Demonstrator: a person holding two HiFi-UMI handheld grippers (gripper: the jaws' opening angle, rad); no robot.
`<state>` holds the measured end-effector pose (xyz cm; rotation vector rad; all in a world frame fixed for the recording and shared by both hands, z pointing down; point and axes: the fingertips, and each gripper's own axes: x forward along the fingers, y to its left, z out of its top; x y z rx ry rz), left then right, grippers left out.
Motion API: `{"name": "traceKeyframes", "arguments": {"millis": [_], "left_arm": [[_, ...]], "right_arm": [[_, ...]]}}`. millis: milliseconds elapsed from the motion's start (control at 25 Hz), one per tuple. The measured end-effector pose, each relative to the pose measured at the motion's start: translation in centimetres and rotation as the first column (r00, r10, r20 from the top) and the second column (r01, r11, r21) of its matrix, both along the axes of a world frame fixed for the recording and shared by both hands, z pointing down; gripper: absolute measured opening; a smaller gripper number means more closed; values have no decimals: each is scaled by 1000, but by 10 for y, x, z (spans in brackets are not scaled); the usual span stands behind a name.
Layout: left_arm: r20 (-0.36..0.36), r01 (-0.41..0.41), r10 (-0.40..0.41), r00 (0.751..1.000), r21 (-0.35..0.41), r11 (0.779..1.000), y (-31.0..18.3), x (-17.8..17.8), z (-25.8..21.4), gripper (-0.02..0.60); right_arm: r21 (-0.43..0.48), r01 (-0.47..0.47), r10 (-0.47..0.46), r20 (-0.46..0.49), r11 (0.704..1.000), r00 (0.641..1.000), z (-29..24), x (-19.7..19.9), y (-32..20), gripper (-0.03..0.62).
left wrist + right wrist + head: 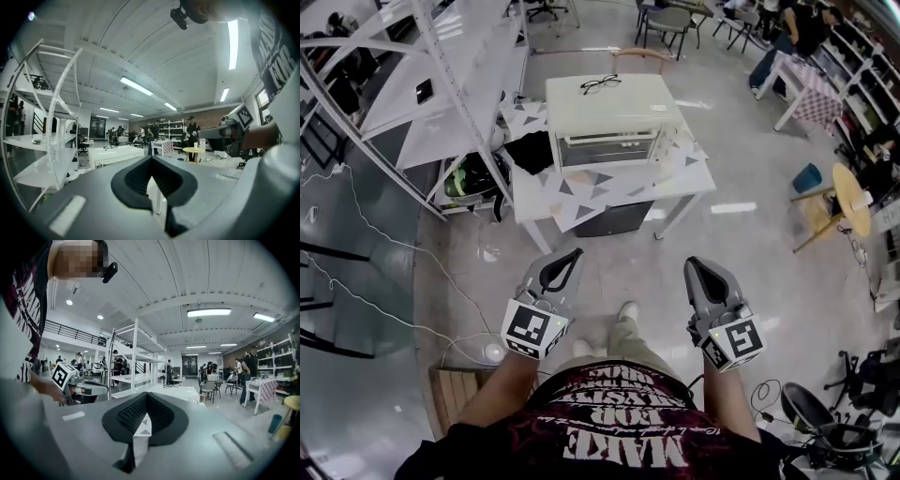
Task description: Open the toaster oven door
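Left gripper and right gripper hang clenched and empty, jaw tips together, well short of the triangle-patterned table. On that table sits the cream toaster oven, its glass door closed, with black eyeglasses lying on top.

My head camera looks steeply down on the table ahead; both gripper cameras face level and forward, sharing that distant toaster oven.

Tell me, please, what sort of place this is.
Probably an open-plan lab or workshop: tall white metal shelving racks, a cream toaster oven on a white triangle-patterned table, and loose white cables.
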<state>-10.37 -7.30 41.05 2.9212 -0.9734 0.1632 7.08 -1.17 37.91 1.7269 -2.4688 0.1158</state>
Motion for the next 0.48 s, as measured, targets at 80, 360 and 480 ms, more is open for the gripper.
{"name": "traceKeyframes", "arguments": {"millis": [80,360,480], "left_arm": [[2,27,-27,1000,-1,1000,-10,1,-2,2],[34,20,-23,999,85,996,-27,9,-12,1],[13,38,-39,999,63,997,-36,10,-13,0]], "right_arm": [[0,14,-14,1,1000,1000,1,3,-13,26],[10,77,-77,21,997,997,2,5,-56,26],[7,101,-101,29,995,994,4,4,-69,26]]}}
